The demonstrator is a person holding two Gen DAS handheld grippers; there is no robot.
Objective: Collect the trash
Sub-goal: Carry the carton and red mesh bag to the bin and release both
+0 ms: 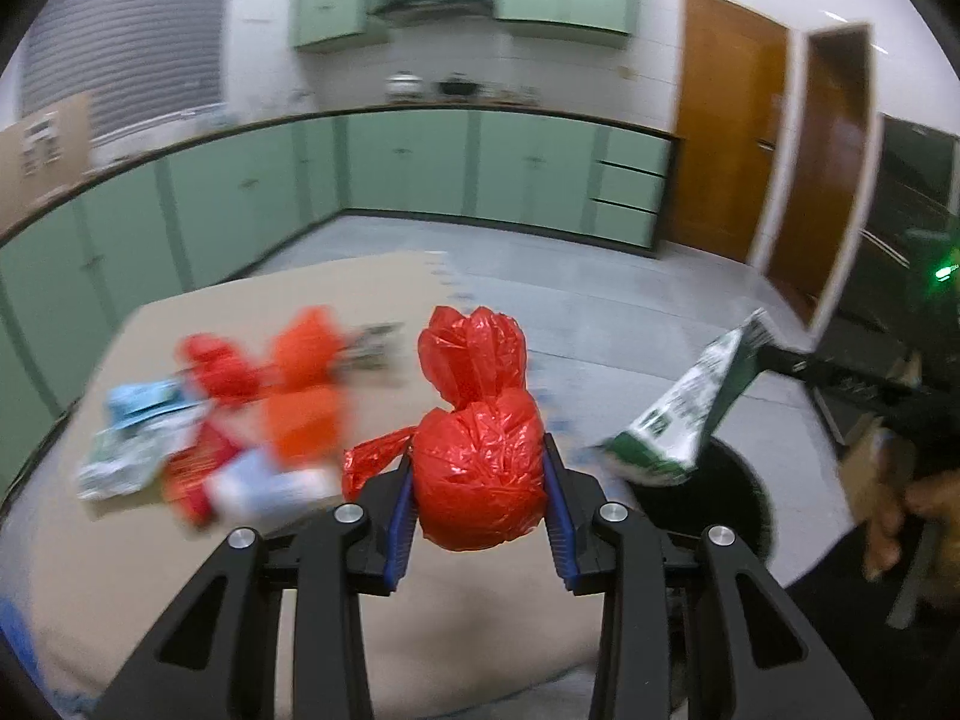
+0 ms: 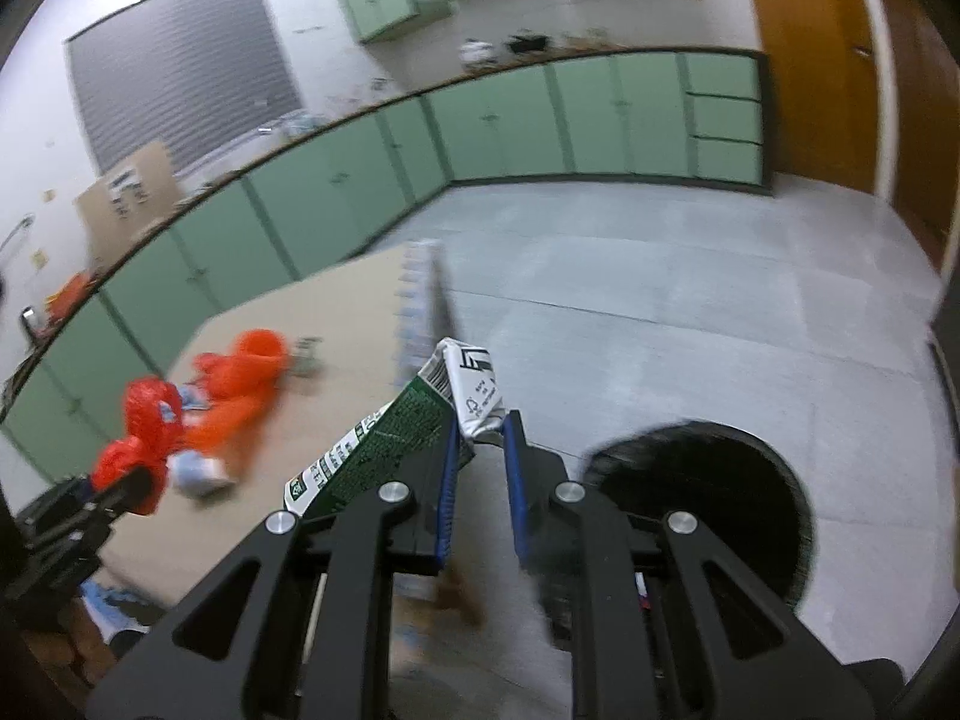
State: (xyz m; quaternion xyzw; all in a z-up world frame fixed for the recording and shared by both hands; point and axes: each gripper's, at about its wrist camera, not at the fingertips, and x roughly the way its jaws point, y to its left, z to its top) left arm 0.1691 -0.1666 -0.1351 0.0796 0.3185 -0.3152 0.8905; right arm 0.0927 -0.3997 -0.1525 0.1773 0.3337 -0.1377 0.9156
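Left gripper (image 1: pixel 478 483): jaws are clamping a knotted red plastic bag (image 1: pixel 477 447) between the blue pads; the bag is bulging above and below the pads, its tied top standing upright and a loose tail sticking out to the left. In the right wrist view the same bag (image 2: pixel 141 441) is showing at the far left, held off the surface.

Right gripper (image 2: pixel 480 441): jaws are pinching the crumpled grey-white end of a green and white carton (image 2: pixel 396 441); the carton's green printed body is hanging out to the left of the jaws, tilted. In the left wrist view the carton (image 1: pixel 684 414) is hanging in the air just left of and above the bin.

Black round bin (image 2: pixel 705 519): standing on the grey floor (image 2: pixel 660 300), just beside the right gripper, its mouth open and dark.

Beige surface (image 1: pixel 384 288): carrying a blurred heap of remaining trash (image 1: pixel 228 414) — orange and red bags, light blue and white wrappers, a red packet — lying well left of the held bag.

Background: green cabinets (image 1: pixel 420 162) are lining the walls; a brown wooden door (image 1: pixel 726 138) is standing at the right.
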